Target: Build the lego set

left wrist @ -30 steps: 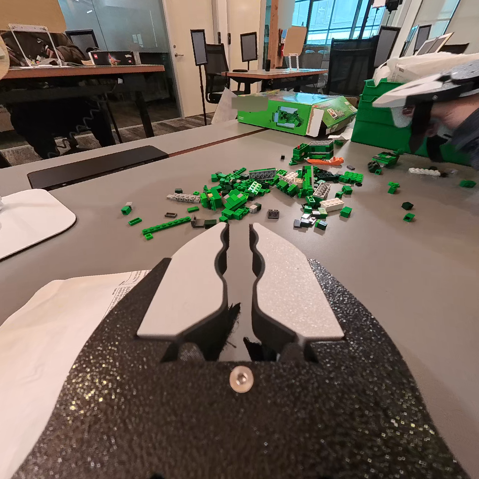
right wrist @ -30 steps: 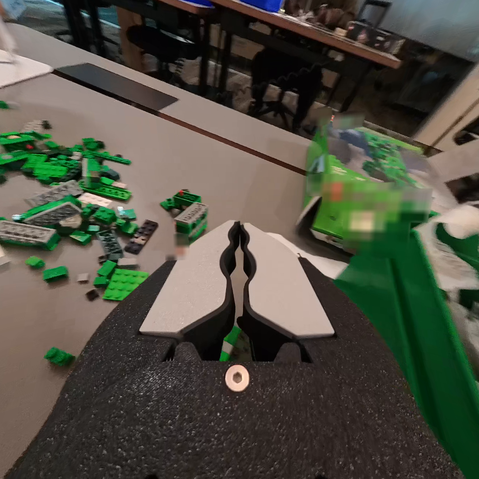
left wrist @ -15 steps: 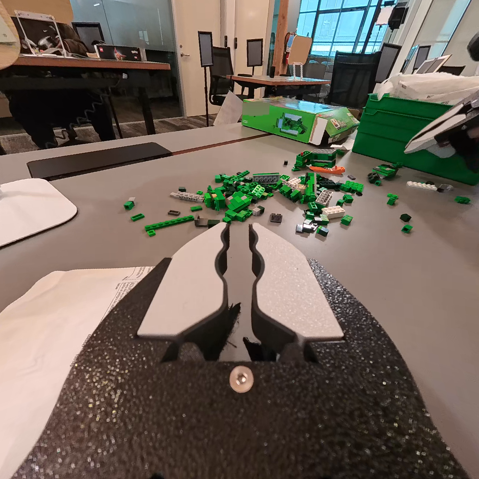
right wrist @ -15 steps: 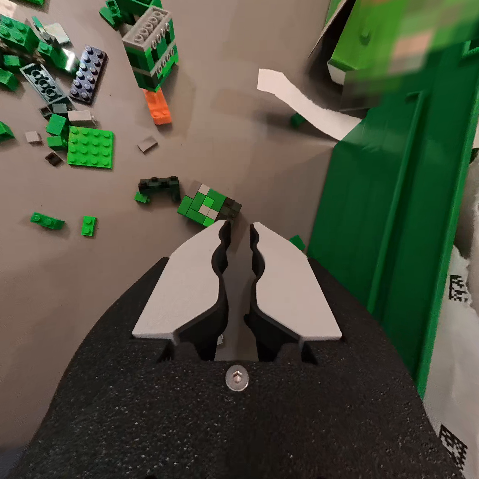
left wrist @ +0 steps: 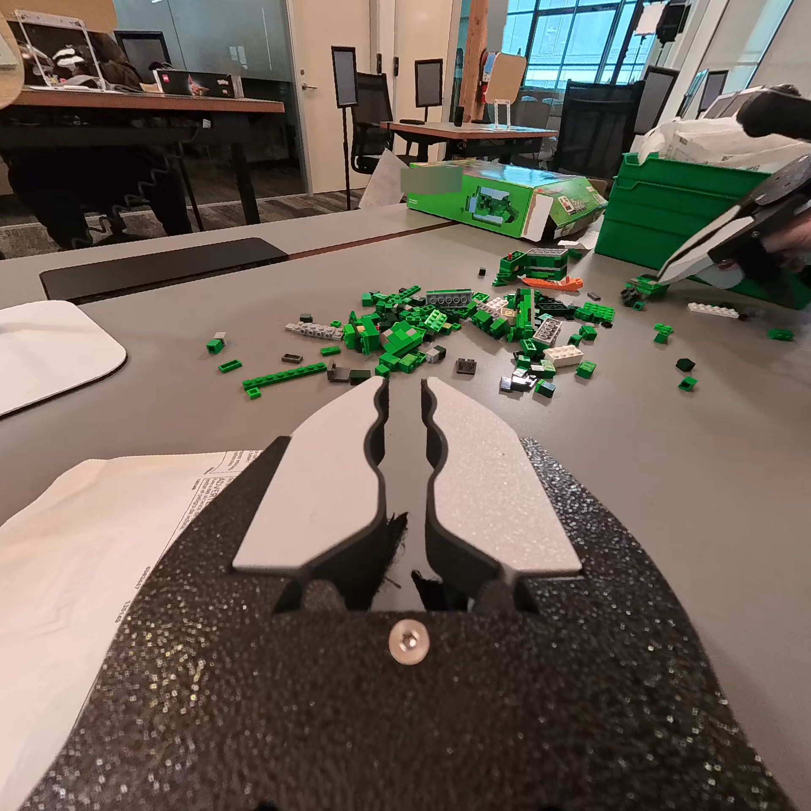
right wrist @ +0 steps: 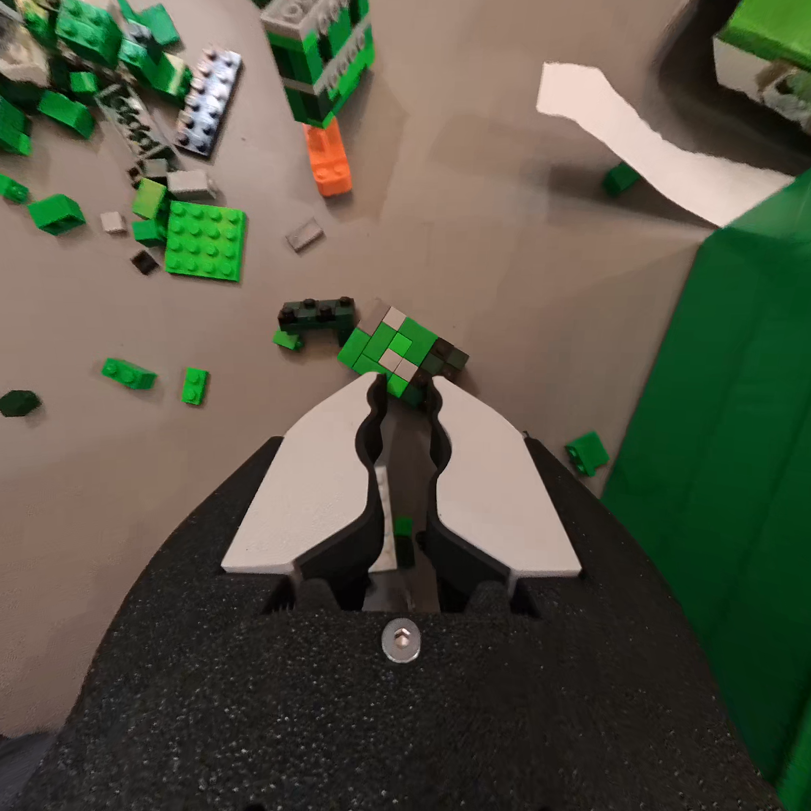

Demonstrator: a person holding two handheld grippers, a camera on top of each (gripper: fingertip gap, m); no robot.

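Green bin at the far right of the table, stuffed with white crumpled bags; bin's right end cut off by the frame edge and partly covered by the right hand-held gripper. Green cardboard box lying on its side just left of the bin, end flap open, inside not visible; a blurred patch over part of its face.

In the right wrist view, right hand-held gripper tipped down at the table, released, jaws a little apart, tips at the near edge of a small tiled green-and-grey assembly; contact not certain. Dark green arch piece just beside that assembly on its left. Green bin wall close on the right. Something pale and a green bit glimpsed between the fingers lower down, too hidden to name. Upper part of this view smeared by blur.

Left hand-held gripper low over the table, released, nothing between the jaws, aimed at the loose pile of bricks spread mid-table, well apart from it. Partly built green block with grey top behind the pile, orange piece touching its base. Long green strip off to the pile's left. White printed bag under the gripper body on the left, partly covered. White pad cut off at the left edge. Black inset panel farther back.
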